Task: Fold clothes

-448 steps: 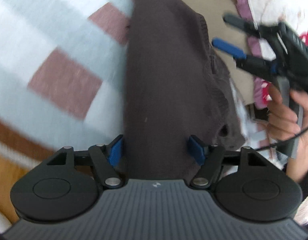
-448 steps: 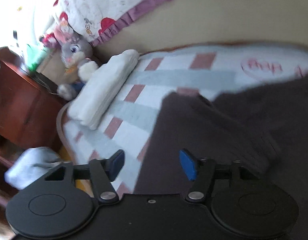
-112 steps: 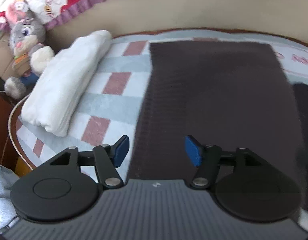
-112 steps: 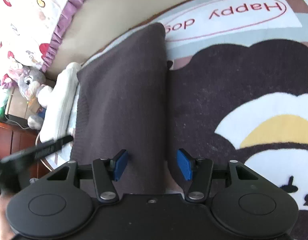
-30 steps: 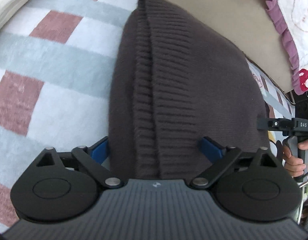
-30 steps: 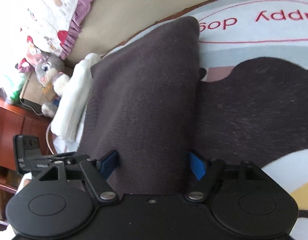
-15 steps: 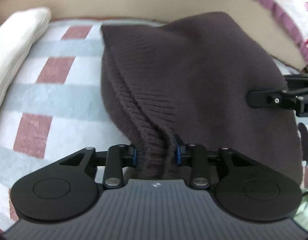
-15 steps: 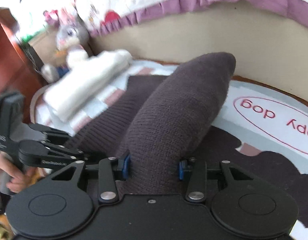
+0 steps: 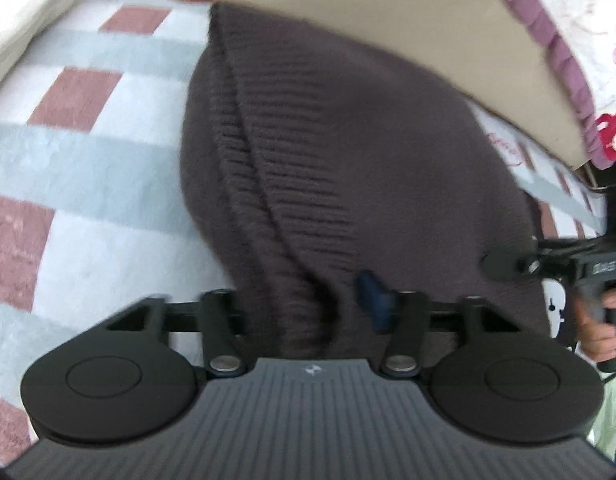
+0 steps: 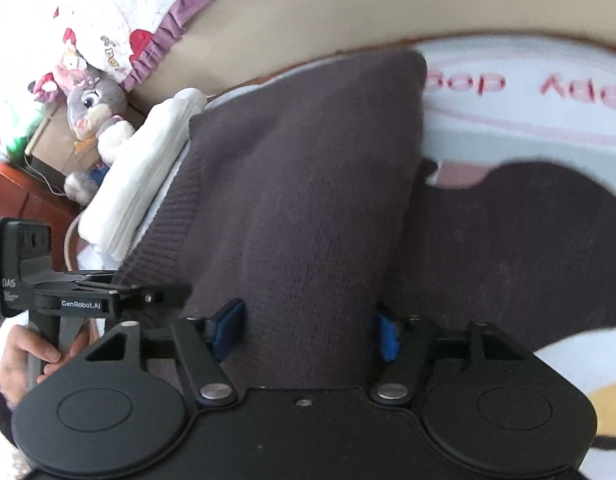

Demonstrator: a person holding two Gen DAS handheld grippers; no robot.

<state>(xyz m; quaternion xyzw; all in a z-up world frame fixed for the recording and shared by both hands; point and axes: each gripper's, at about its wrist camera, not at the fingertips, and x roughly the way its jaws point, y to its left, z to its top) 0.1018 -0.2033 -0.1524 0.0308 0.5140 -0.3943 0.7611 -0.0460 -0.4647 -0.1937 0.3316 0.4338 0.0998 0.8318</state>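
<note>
Bedroom floor w/ a plush rug (image 9: 88, 152) in pale blue, white and dusty-pink checks; beige bed base (image 10: 347, 8) behind, frilly purple-edged quilt (image 10: 120, 12) hanging over it.

Far left in right wrist view: red-brown wooden cabinet (image 10: 12, 196), grey plush rabbit toy (image 10: 94, 108) leaning by it, then a folded white blanket (image 10: 144, 168) lying along the rug edge.

Centre: dark brown knit sweater (image 9: 347, 152), folded into a long band, lies on the rug, ribbed hem toward the left gripper (image 9: 308, 304). Left gripper's fingers sit apart w/ a bunched ridge of the hem between them; only the right blue pad (image 9: 373, 300) shows, left one hidden by fabric, frame blurred — can't tell if it's pinching or just straddling. Seen from the right wrist view, it's held by a hand (image 10: 32, 356) at lower left.

Right gripper (image 10: 306, 332) fingers spread fairly wide, blue pads (image 10: 228, 330) on either side of the sweater's near end, no squeeze visible. Right hand (image 9: 599, 328) grips its handle.

Right of sweater: rug's dark brown cartoon patch (image 10: 507, 248), pink "Happy dog" lettering (image 10: 523, 84) beyond.
</note>
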